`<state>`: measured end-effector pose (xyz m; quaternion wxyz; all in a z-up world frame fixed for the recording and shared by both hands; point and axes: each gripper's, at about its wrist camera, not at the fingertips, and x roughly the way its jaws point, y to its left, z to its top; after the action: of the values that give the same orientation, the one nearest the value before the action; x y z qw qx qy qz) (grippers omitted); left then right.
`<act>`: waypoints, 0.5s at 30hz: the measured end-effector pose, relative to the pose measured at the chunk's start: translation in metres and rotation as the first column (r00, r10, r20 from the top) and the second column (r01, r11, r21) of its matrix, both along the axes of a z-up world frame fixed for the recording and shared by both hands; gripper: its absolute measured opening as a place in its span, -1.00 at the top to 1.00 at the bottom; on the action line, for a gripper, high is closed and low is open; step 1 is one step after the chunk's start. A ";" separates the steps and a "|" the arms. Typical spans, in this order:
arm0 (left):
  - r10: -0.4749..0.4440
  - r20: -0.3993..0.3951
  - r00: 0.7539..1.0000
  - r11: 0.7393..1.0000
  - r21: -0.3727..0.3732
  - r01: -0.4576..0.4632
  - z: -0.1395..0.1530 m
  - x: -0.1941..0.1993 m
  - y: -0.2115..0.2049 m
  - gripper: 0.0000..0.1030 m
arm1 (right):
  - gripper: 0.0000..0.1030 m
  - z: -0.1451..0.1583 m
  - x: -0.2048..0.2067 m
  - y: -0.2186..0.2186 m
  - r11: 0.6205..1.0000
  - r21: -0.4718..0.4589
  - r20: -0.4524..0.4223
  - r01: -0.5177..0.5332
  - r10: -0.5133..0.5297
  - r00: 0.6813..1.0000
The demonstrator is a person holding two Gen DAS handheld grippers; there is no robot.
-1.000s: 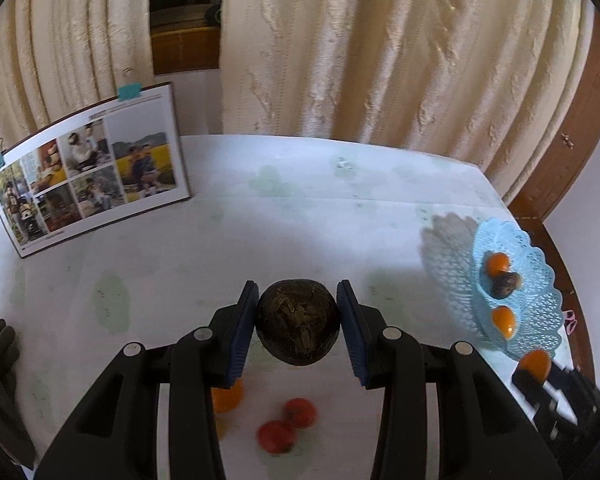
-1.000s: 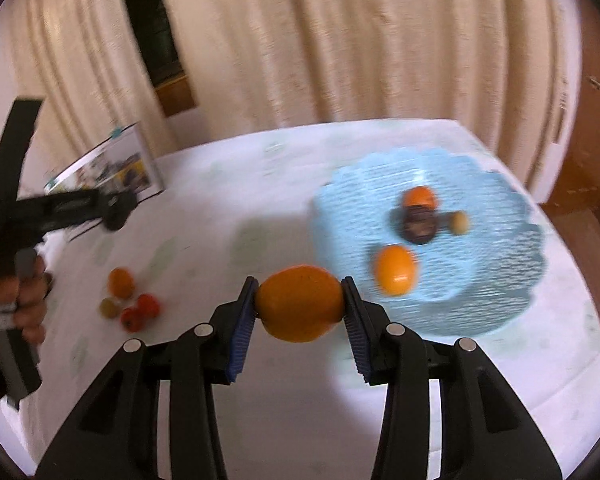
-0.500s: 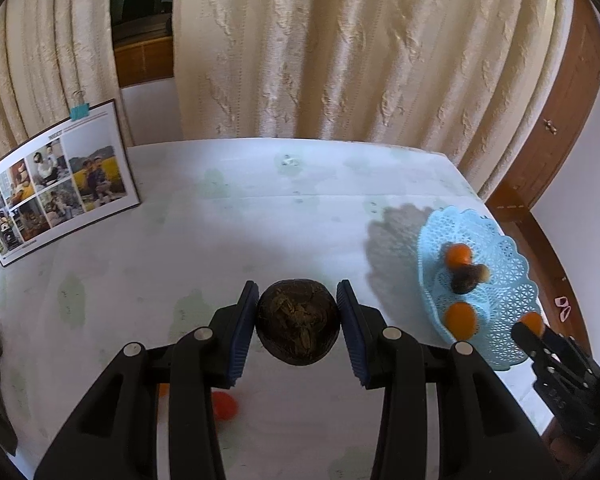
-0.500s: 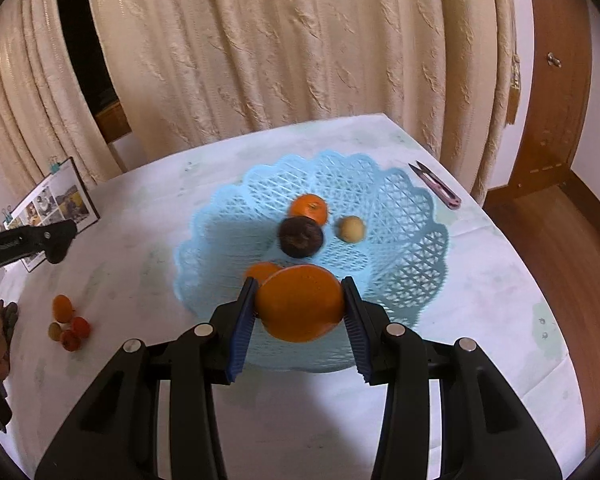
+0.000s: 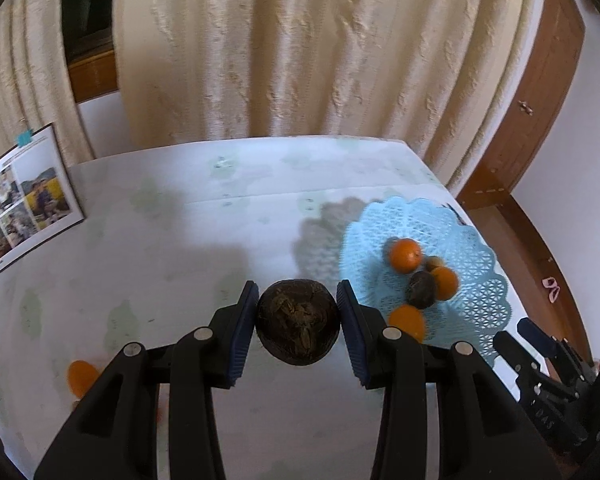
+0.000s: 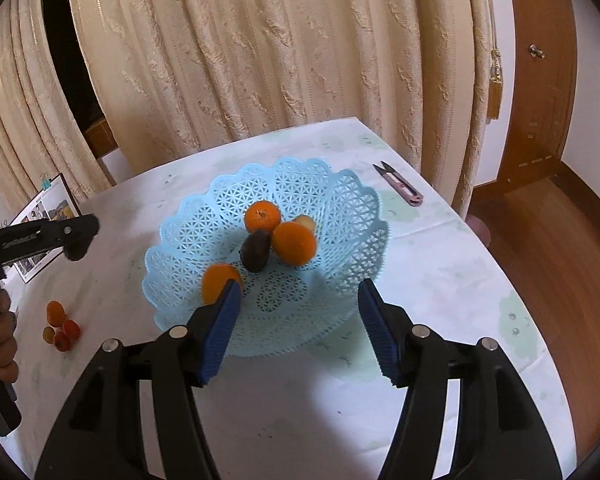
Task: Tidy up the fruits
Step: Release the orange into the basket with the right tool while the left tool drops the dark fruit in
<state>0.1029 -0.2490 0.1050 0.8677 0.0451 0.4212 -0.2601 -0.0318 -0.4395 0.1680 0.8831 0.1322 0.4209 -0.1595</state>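
Note:
My left gripper is shut on a dark brown wrinkled fruit, held above the table left of the blue lattice basket. My right gripper is open and empty above the near rim of the basket. In the basket lie three oranges, a dark fruit and a small yellowish fruit. Several small orange and red fruits lie on the table at the left. One orange shows in the left wrist view.
A photo board leans at the table's back left. Small pink scissors lie beyond the basket at the right. Cream curtains hang behind the table. The table's right edge drops to a wooden floor.
My right gripper has opened and let go of its orange, which now lies in the basket. My left gripper has carried the dark fruit to the right, closer to the basket.

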 end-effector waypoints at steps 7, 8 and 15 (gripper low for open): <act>-0.069 -0.010 0.998 0.998 -0.001 0.069 -0.007 -0.008 -0.042 0.20 | -0.21 0.003 -0.013 -0.007 1.000 0.000 0.001 0.010 -0.010 1.000; -0.078 -0.012 0.997 0.997 0.000 0.078 -0.008 -0.008 -0.047 0.20 | -0.21 0.003 -0.014 -0.008 1.000 -0.002 0.001 0.012 -0.012 1.000; -0.127 -0.028 0.992 0.992 -0.008 0.127 -0.014 -0.013 -0.073 -0.09 | -0.21 0.004 -0.023 -0.013 1.000 0.003 -0.002 0.023 -0.023 1.000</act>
<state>0.0900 -0.3217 0.0912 0.8434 0.0651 0.4291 -0.3168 -0.0550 -0.4527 0.1716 0.8806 0.1382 0.4204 -0.1694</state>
